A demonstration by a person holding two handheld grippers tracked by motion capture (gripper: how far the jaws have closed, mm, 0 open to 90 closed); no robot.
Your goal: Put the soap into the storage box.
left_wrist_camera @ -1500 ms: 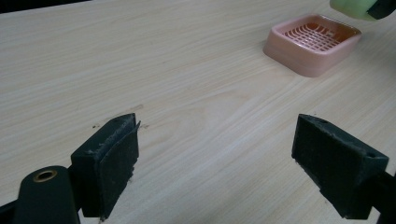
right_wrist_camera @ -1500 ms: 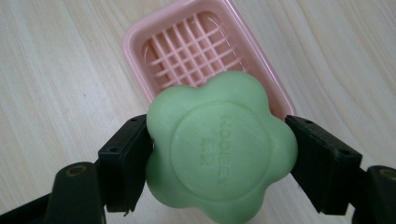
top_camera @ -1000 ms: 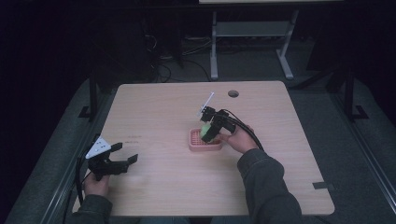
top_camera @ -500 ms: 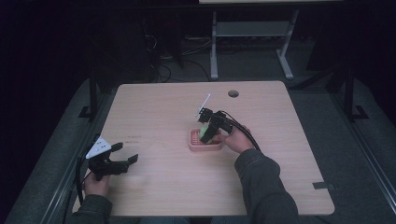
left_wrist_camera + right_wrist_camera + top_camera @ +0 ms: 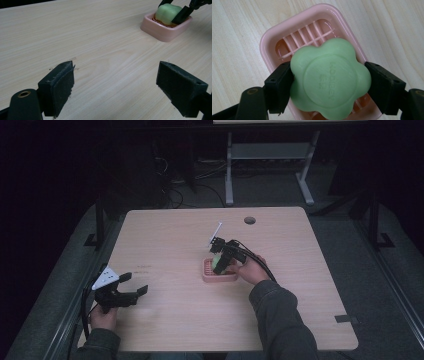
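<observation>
The two black fingers (image 5: 278, 87) of the right gripper (image 5: 329, 90) are clamped on a green flower-shaped soap (image 5: 329, 86), one pad pressing each side of it. Directly beneath the fingers and the soap lies a pink soap dish (image 5: 268, 40) with a slatted grid floor; whether the soap touches the grid cannot be told. In the high view the right gripper (image 5: 220, 261) sits over the dish (image 5: 219, 276) near the middle of the wooden table (image 5: 300, 285), with the person's right hand (image 5: 252, 270) just behind it.

The left gripper (image 5: 115, 87) has its fingers (image 5: 58, 87) spread wide apart with nothing but bare tabletop between them. Well ahead of those fingers and off to their right stand the dish (image 5: 165, 31) and the soap (image 5: 167, 13). In the high view the left gripper (image 5: 134, 284) rests near the table's front left corner, well apart from the dish.
</observation>
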